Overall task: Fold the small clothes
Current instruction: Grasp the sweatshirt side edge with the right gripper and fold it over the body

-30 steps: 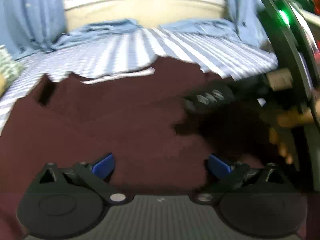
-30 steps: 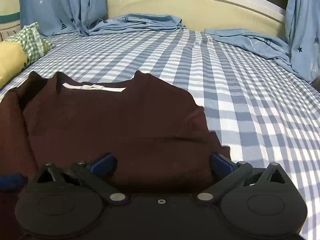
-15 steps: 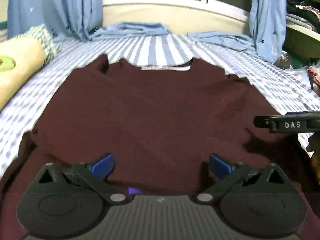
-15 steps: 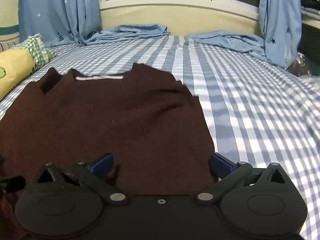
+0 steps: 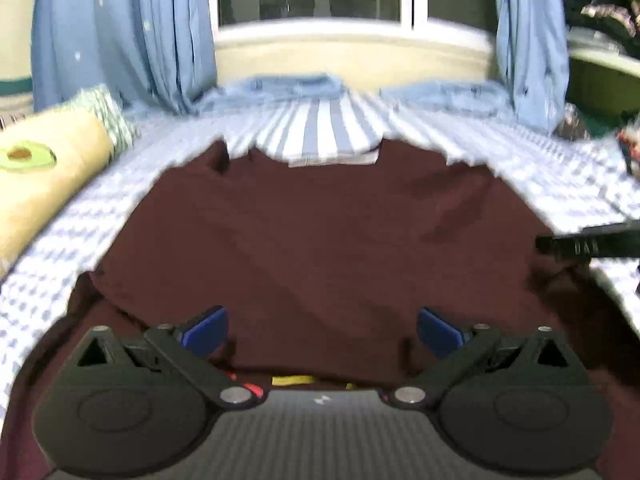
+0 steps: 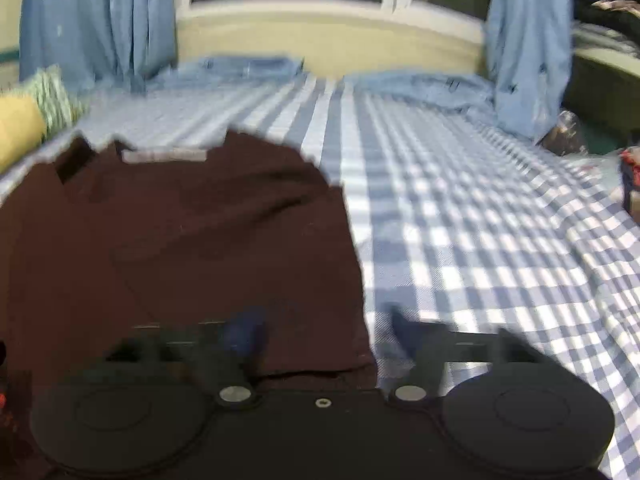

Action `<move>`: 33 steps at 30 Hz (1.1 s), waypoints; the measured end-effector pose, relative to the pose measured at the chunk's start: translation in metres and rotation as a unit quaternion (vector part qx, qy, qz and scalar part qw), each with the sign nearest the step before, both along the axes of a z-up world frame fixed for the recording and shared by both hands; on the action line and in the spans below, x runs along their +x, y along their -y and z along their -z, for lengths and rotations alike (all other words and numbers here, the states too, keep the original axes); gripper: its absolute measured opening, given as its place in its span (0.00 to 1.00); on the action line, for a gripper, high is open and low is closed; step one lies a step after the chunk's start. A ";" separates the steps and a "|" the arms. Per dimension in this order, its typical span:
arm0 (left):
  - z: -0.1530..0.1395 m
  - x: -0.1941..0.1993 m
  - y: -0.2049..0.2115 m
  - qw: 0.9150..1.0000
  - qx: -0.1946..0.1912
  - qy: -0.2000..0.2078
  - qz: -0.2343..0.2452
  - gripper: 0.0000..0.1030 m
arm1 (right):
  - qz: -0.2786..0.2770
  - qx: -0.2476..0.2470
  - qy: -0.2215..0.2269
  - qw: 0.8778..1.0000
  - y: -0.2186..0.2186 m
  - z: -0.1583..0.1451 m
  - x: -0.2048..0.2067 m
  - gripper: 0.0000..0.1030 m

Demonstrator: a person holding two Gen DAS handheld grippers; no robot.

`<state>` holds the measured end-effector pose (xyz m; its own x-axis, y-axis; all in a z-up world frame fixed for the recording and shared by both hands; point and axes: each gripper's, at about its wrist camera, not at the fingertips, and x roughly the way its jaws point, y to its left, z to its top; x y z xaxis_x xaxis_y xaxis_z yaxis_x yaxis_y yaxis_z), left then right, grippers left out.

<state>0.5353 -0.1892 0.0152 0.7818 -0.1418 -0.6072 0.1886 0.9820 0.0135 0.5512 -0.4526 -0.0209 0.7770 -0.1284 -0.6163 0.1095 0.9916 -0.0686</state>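
A dark maroon shirt (image 5: 320,236) lies spread on the blue checked bed, collar with a white label (image 5: 334,159) at the far end. It also shows in the right wrist view (image 6: 192,240). My left gripper (image 5: 320,330) is open over the shirt's near hem, nothing between its blue pads (image 5: 204,328). My right gripper (image 6: 324,332) is blurred, its fingers closer together than before, at the shirt's near right corner. A black finger of the right gripper (image 5: 588,242) shows at the right edge of the left wrist view.
The checked bedsheet (image 6: 480,220) stretches to the right. A yellow pillow (image 5: 44,176) and a green checked cloth (image 5: 108,116) lie at the left. Blue bedding (image 6: 420,84) and curtains (image 5: 120,32) are by the window wall. Clutter (image 6: 630,176) sits at the right edge.
Both grippers have drawn back toward the near hem and tilted up. The right gripper's fingers have moved closer together at the shirt's near right corner. The left gripper stays open.
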 end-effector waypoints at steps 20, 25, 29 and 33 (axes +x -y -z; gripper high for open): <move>-0.004 -0.017 0.002 1.000 0.019 0.003 0.009 0.99 | -0.023 0.042 -0.026 0.998 0.022 -0.001 0.099 0.84; 0.001 -0.011 -0.009 0.999 -0.006 -0.014 -0.039 0.99 | -0.057 0.076 -0.076 0.993 0.033 0.022 0.137 0.63; 0.003 -0.006 -0.012 0.998 -0.019 -0.022 -0.060 0.99 | -0.081 0.093 -0.084 0.989 0.032 0.016 0.136 0.35; 0.001 -0.006 -0.007 0.998 -0.020 -0.018 -0.060 0.99 | -0.085 0.122 -0.081 0.986 0.039 0.009 0.134 0.22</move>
<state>0.5297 -0.1817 0.0140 0.7726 -0.0729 -0.6307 0.0685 0.9972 -0.0313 0.6848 -0.4912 -0.0298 0.6633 0.1626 -0.7305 -0.0516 0.9837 0.1720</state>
